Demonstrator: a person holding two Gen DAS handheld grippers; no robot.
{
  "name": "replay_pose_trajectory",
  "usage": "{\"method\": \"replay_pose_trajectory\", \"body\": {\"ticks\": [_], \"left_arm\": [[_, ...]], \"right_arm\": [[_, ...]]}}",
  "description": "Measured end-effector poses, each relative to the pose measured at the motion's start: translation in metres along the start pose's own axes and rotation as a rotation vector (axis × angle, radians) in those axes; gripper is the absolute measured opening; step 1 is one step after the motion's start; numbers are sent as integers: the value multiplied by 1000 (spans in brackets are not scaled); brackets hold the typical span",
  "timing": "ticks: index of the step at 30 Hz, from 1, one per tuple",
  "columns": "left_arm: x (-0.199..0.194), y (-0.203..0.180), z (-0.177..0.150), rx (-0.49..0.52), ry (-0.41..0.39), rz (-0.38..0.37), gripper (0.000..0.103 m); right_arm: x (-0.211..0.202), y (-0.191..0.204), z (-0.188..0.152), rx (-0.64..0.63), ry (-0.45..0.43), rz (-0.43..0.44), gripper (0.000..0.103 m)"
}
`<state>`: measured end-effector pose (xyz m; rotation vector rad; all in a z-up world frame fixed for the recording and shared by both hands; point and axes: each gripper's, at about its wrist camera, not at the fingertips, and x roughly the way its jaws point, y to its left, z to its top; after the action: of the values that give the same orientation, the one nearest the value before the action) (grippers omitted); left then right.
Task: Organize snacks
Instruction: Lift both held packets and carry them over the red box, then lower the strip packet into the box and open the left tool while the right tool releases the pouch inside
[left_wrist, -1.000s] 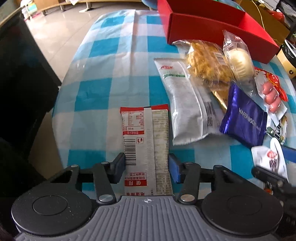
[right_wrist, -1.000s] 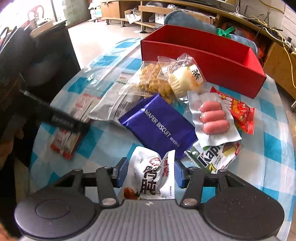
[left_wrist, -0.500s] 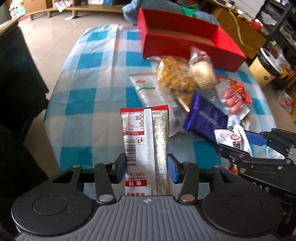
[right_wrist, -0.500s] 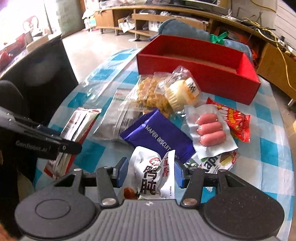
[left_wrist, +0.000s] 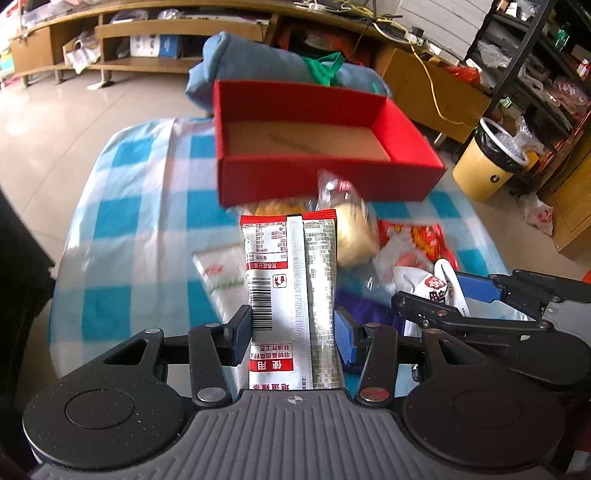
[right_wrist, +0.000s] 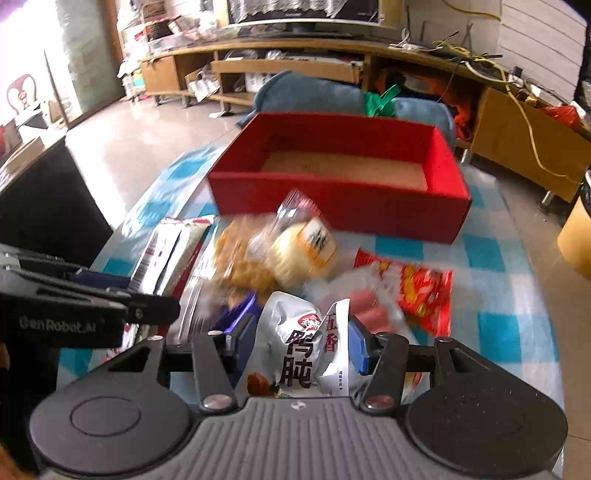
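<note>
- Nearest us, our left gripper (left_wrist: 293, 338) was clamped on a long red-and-white packet (left_wrist: 291, 295), barcode side up, its far end sticking out above the snack pile.
- Our right gripper (right_wrist: 301, 347) was closed on a white pouch (right_wrist: 299, 350) with bold black characters, squeezed between the blue pads (right_wrist: 357, 349).
- In the left wrist view the right gripper showed at the near right with the same pouch in it; in the right wrist view the left gripper came in from the near left.
- Just beyond both grippers the other snacks lay bunched on the blue-and-white checked tablecloth (left_wrist: 147, 206): a bun in clear wrap (right_wrist: 299, 251), a bag of yellow crisps (right_wrist: 240, 258) touching its left side, a red wrapper (right_wrist: 424, 291) to the right, and a white flat pack (left_wrist: 221, 277) to the left. These were blurred.
- Further off, the red box (right_wrist: 332, 206) stood open on the table with only its brown floor showing.
- Beyond it lay a blue cushion (left_wrist: 251, 62), and a yellow bin (left_wrist: 487, 166) stood at the far right.
</note>
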<state>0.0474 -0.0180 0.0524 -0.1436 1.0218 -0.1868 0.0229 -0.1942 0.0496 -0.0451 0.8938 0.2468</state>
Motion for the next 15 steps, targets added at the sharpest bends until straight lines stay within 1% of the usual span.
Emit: {"method": "replay_pose_trajectory", "body": {"ticks": [9, 15], "left_arm": [[15, -6, 41, 8, -48, -1, 55], [21, -9, 67, 13, -75, 11, 55]], "right_arm": [[13, -19, 44, 48, -56, -41, 46], [23, -25, 68, 58, -80, -46, 46]]}}
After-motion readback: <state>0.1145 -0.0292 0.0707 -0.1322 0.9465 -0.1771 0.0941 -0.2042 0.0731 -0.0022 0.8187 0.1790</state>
